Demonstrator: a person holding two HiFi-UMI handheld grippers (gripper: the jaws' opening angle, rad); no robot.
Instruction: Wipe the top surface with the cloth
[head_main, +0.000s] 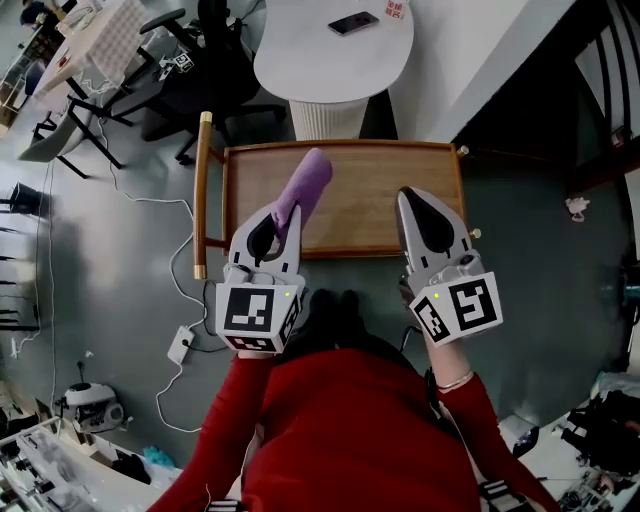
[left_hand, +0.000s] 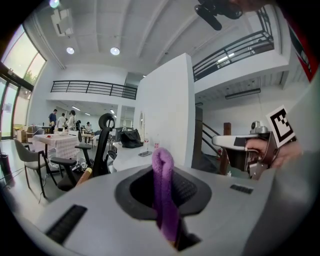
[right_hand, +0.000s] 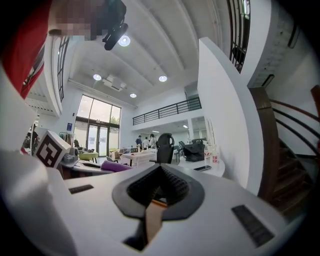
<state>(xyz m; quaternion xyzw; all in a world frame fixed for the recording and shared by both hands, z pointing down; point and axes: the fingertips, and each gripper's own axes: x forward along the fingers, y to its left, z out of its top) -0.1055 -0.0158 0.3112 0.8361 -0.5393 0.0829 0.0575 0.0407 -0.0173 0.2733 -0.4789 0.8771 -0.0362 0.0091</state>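
Note:
A wooden cart top (head_main: 360, 205) with a raised rim lies below me in the head view. My left gripper (head_main: 283, 218) is shut on a purple cloth (head_main: 303, 184), which sticks out forward over the left half of the wood. The same cloth (left_hand: 163, 186) stands folded between the jaws of the left gripper (left_hand: 167, 175) in the left gripper view. My right gripper (head_main: 410, 200) hovers over the cart's right half, its jaws together with nothing in them. In the right gripper view the right gripper (right_hand: 159, 189) shows only a narrow slit, and the purple cloth (right_hand: 115, 166) shows at the left.
A white round table (head_main: 300, 50) carrying a phone (head_main: 353, 22) stands just beyond the cart. A black office chair (head_main: 215, 70) is at the back left. The cart's wooden handle (head_main: 203, 195) runs along its left side. A power strip (head_main: 181, 345) and cable lie on the grey floor.

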